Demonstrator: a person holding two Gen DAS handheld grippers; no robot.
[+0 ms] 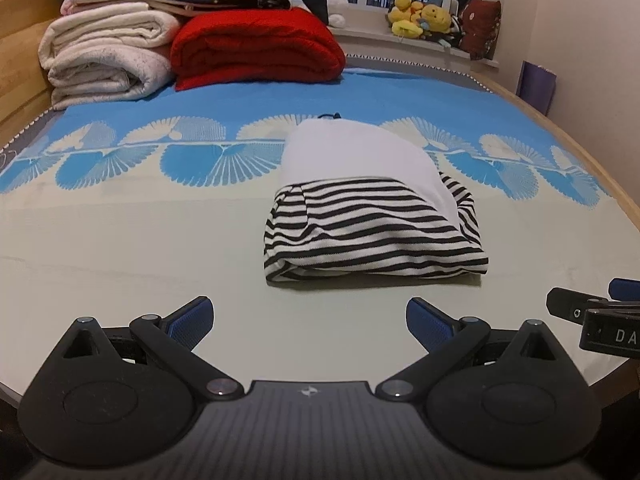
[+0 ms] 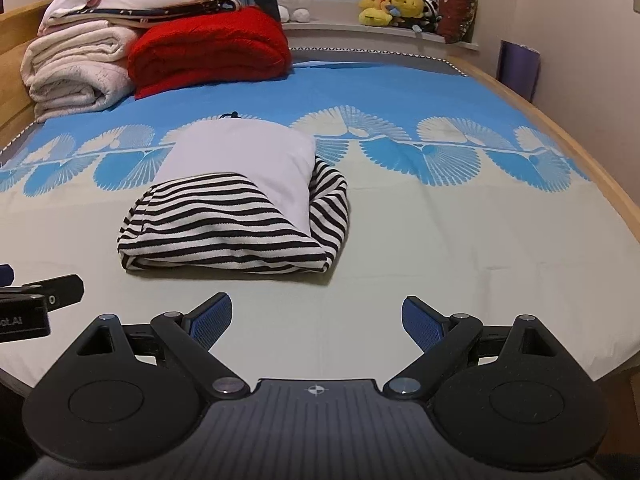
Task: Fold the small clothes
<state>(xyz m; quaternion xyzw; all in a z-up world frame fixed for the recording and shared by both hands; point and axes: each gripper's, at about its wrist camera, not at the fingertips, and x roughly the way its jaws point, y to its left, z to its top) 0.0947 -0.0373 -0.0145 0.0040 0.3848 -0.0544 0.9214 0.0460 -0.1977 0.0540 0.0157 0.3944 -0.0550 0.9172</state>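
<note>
Nearest to us, our left gripper (image 1: 309, 322) and our right gripper (image 2: 317, 322) hover side by side over the near edge of the bed (image 1: 120, 240). Each has its two blue-padded fingers (image 1: 192, 320) spread wide, with nothing between them. The right gripper's tip shows at the right border of the left wrist view, and the left gripper's at the left border of the right wrist view.

Just beyond the fingers lies one folded garment (image 1: 372, 236) on the pale part of the bedspread, about midway between the bed's two side edges. We count two fabrics in it: a black-and-white striped layer in front and along its right side, and a plain white panel (image 1: 352, 156) on top, reaching back toward the blue fan pattern. A small dark cord (image 1: 330, 115) peeks out at its far end.

At the far left corner of the bed we see one red blanket (image 1: 256, 48) and beside it a stack of white blankets (image 1: 104, 52), with flatter folded linens on top. Past the far edge, the windowsill carries a cluster of yellow plush toys (image 1: 420, 16) and one white plush (image 2: 294, 0).
</note>
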